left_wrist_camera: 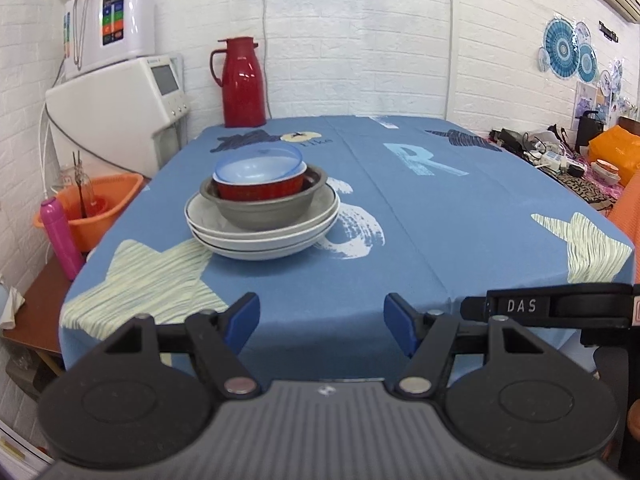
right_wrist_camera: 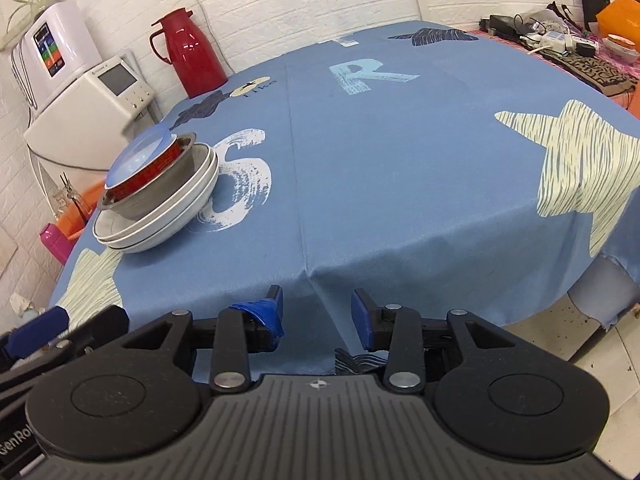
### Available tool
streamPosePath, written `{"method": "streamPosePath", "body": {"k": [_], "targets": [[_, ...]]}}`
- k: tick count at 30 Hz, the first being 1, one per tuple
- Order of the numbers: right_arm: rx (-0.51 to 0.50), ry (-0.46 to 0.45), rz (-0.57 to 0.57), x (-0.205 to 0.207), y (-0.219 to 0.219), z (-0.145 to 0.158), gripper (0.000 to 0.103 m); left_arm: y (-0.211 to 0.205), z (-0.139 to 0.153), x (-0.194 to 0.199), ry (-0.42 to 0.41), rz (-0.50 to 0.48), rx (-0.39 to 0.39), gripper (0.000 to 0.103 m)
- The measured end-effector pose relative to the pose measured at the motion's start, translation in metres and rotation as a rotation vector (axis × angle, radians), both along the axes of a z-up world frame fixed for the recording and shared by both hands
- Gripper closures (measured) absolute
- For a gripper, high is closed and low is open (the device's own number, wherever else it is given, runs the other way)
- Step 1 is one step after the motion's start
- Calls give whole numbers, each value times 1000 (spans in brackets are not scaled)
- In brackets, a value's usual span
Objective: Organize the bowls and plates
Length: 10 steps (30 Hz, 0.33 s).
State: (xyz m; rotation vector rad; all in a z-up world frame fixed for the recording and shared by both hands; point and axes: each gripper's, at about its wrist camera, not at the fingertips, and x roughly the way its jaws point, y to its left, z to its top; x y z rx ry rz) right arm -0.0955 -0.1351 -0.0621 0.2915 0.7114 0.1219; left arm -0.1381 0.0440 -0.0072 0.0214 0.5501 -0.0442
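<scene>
Left tongs (left_wrist_camera: pixel 322 322) wide apart, empty, low in the frame over the near edge of the blue-clothed surface (left_wrist_camera: pixel 420 240). Left of centre: white plates (left_wrist_camera: pixel 262 236) stacked, grey bowl (left_wrist_camera: pixel 268 210) on them, red bowl (left_wrist_camera: pixel 260 190) nested inside, blue lid (left_wrist_camera: pixel 258 162) on top.

Right tongs (right_wrist_camera: pixel 317 310) likewise spread, gripping nothing, bottom centre. Same stack at middle left, near the surface's left edge.
</scene>
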Motion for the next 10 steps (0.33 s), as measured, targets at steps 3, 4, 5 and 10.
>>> {"method": "streamPosePath", "body": {"k": [3, 4, 5, 10], "targets": [[3, -10, -9, -1, -3, 0, 81, 3, -2, 3, 19, -11, -28, 36], [6, -7, -11, -1, -3, -1, 81, 3, -3, 4, 23, -12, -34, 36], [12, -5, -12, -1, -3, -1, 81, 2, -4, 4, 26, -9, -34, 36], [16, -3, -7, -1, 1, -3, 81, 0, -4, 2, 10, 4, -16, 36]]}}
